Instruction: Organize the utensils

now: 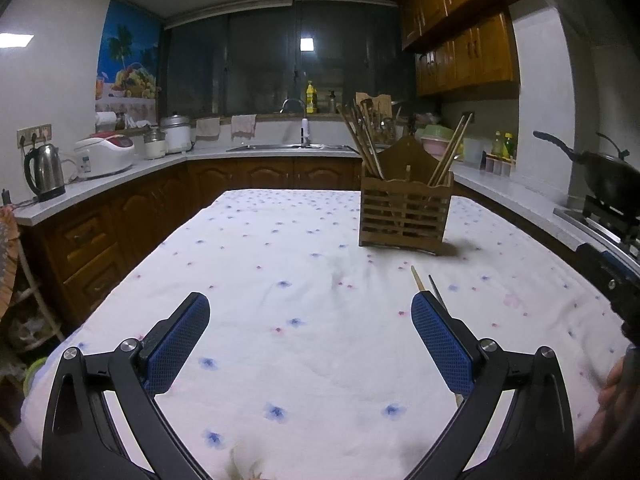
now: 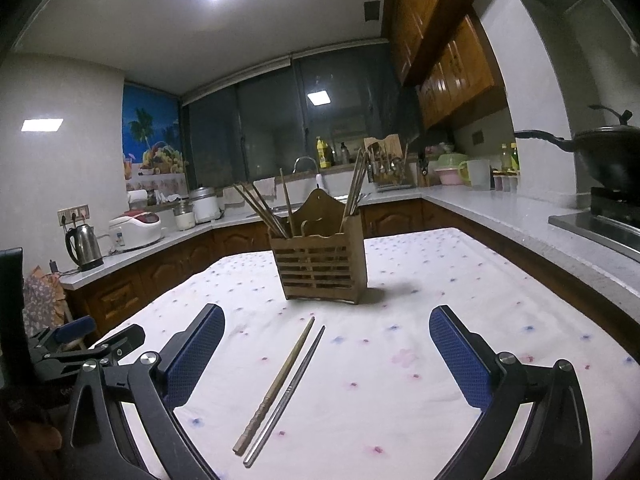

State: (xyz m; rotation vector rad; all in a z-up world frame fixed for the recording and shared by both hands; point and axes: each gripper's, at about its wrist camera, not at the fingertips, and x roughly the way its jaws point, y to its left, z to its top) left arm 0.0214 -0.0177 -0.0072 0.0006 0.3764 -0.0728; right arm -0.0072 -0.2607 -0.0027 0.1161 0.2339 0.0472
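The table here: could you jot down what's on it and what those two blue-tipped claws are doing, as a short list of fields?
Surface: table with a flowered white cloth
Holder: wooden chopstick holder, upright, chopsticks standing in both compartments
Loose items: wooden chopstick and metal chopstick, side by side on the cloth
Left gripper: open, empty
Right gripper: open, empty, facing the loose pair

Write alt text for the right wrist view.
Two loose chopsticks, one wooden and one metal, lie side by side on a flowered tablecloth between the open right gripper's blue fingers. Beyond them stands a slatted wooden holder with chopsticks in it.
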